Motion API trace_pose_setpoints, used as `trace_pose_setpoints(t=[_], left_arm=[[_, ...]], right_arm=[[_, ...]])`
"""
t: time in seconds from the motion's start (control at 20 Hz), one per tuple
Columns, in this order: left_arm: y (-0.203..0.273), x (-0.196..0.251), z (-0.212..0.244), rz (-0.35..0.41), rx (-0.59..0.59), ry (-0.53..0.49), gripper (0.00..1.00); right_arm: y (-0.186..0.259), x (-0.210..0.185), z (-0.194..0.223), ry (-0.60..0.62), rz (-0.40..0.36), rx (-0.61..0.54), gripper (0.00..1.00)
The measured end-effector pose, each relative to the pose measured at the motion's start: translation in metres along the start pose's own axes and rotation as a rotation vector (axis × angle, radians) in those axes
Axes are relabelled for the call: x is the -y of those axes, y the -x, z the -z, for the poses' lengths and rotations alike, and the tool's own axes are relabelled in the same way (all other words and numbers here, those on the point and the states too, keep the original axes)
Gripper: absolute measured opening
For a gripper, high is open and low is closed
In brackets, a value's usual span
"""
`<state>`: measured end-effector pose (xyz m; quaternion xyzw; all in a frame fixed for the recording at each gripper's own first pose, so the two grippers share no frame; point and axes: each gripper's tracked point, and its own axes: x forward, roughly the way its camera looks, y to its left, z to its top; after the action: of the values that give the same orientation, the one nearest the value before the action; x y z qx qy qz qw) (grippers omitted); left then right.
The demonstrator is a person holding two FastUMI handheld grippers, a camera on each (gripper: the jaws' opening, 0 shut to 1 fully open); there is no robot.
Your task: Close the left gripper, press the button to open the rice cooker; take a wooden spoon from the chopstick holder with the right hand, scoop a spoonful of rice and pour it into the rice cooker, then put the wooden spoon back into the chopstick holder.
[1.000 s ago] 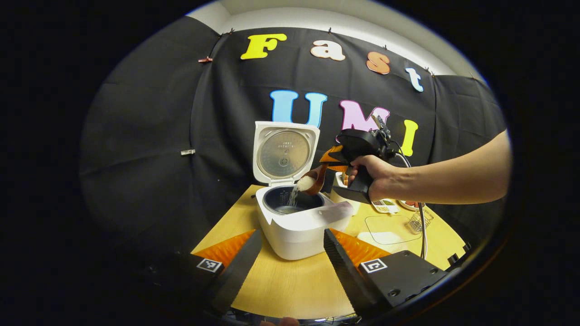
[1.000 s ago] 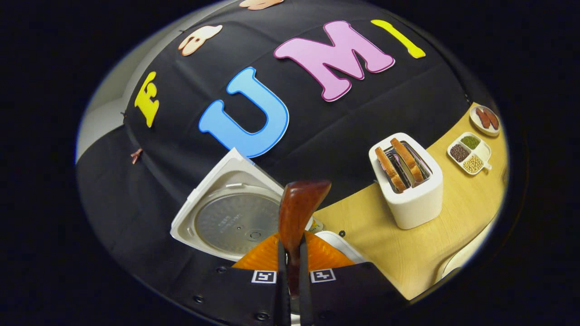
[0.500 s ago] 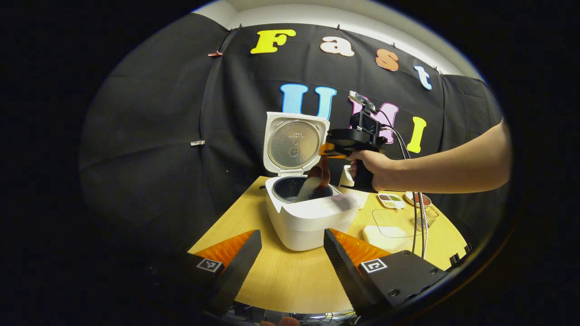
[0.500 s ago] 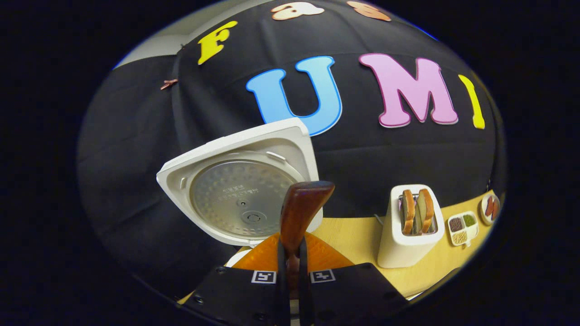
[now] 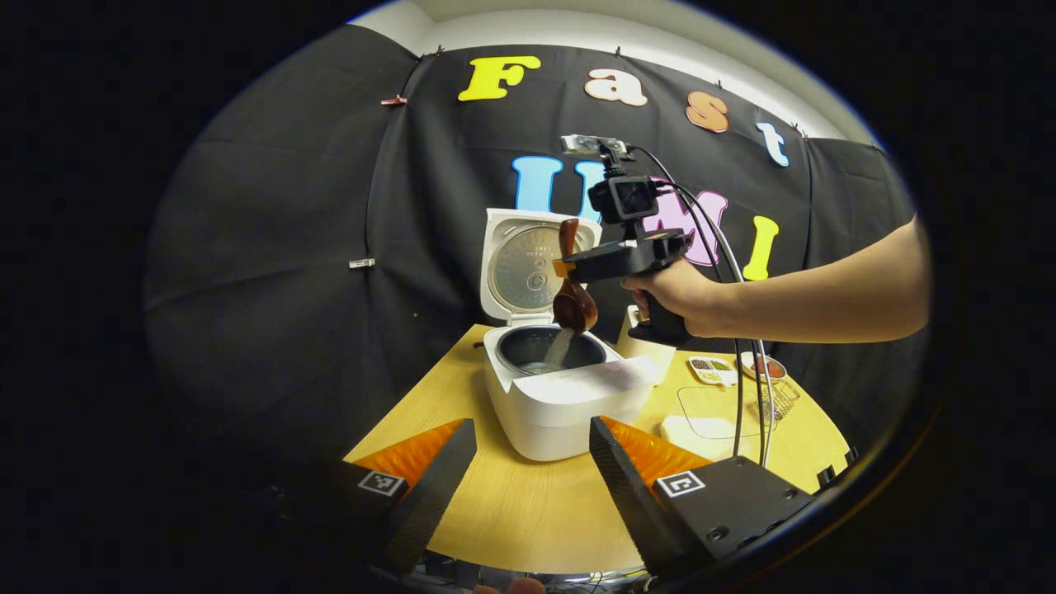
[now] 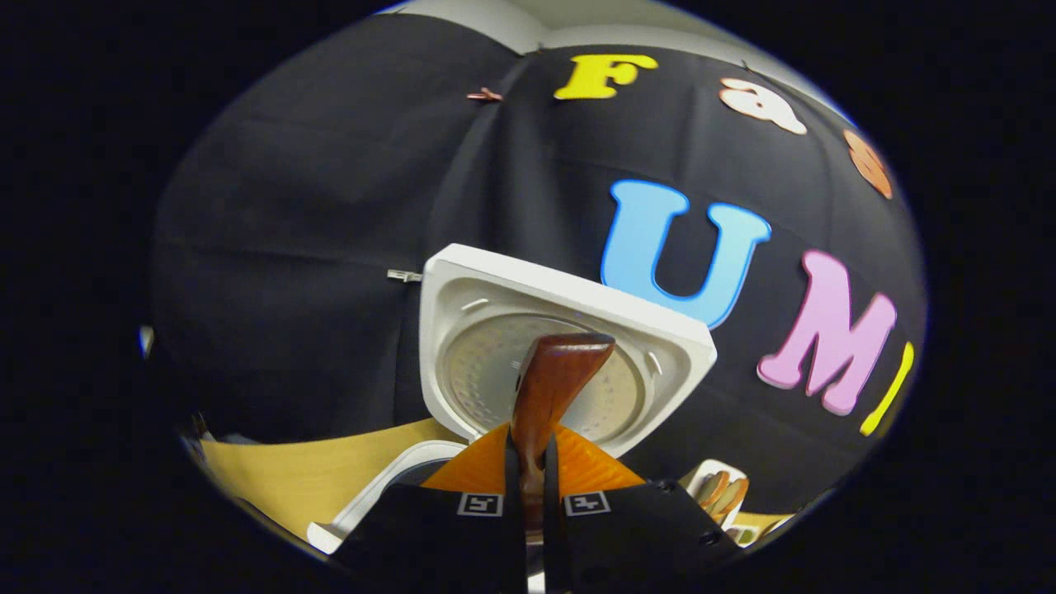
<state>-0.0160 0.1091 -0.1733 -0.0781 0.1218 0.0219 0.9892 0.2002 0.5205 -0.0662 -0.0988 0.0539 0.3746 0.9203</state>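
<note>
Here the pour is under way. The rice cooker stands on the table with its lid raised, so you may take the button step as finished. You hold the wooden spoon in the right gripper, its two fingers pressed against the handle, as the right gripper view shows where the handle rises between them. The spoon hangs nearly upright, bowl down, directly above the inner pot, and a thin stream of rice falls from the bowl into the pot. Your hand grips the tool from the right side of the cooker.

The left gripper hovers low over the near edge of the table, its fingers spread apart with nothing between them, well clear of the cooker.

By this reckoning, opening, fetching and scooping are done, and pouring looks almost complete. What remains is to let the last grains drop and carry the spoon back to the chopstick holder; a wire basket at the far right may be that holder, though it is too small to confirm.

Count: one cooker, one spoon, two grippers, one divided dish of grains, one toaster holding two slices, one small plate and one pale tray.
</note>
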Motion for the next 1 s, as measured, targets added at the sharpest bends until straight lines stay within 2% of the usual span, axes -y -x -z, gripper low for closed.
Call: trace_pose_setpoints(t=[0.2, 0.25, 0.3, 0.4, 0.5, 0.75, 0.9, 1.0], left_arm=[[0.006, 0.003, 0.007, -0.002, 0.000, -0.003, 0.95], [0.008, 0.004, 0.008, 0.001, -0.001, -0.002, 0.95], [0.010, 0.005, 0.008, 0.004, -0.001, -0.001, 0.95], [0.013, 0.006, 0.012, 0.002, -0.012, -0.004, 0.95], [0.016, 0.007, 0.011, -0.003, -0.001, -0.007, 0.95], [0.020, 0.016, 0.005, -0.002, 0.016, -0.020, 0.95], [0.023, 0.026, 0.005, 0.009, 0.011, -0.013, 0.95], [0.023, 0.032, 0.003, 0.010, 0.010, -0.006, 0.95]], right_arm=[[0.007, -0.022, 0.002, 0.199, -0.032, 0.010, 0.12], [0.008, -0.026, 0.002, 0.210, -0.042, 0.008, 0.17], [0.011, -0.031, 0.001, 0.181, -0.059, 0.011, 0.12], [0.010, -0.029, -0.001, 0.020, -0.073, -0.001, 0.12], [0.009, -0.024, -0.005, -0.168, -0.055, -0.020, 0.12], [0.019, 0.019, 0.001, -0.528, -0.018, -0.064, 0.12], [0.038, 0.057, -0.009, -0.715, 0.004, -0.020, 0.12], [0.060, 0.085, -0.022, -0.790, 0.019, 0.041, 0.12]])
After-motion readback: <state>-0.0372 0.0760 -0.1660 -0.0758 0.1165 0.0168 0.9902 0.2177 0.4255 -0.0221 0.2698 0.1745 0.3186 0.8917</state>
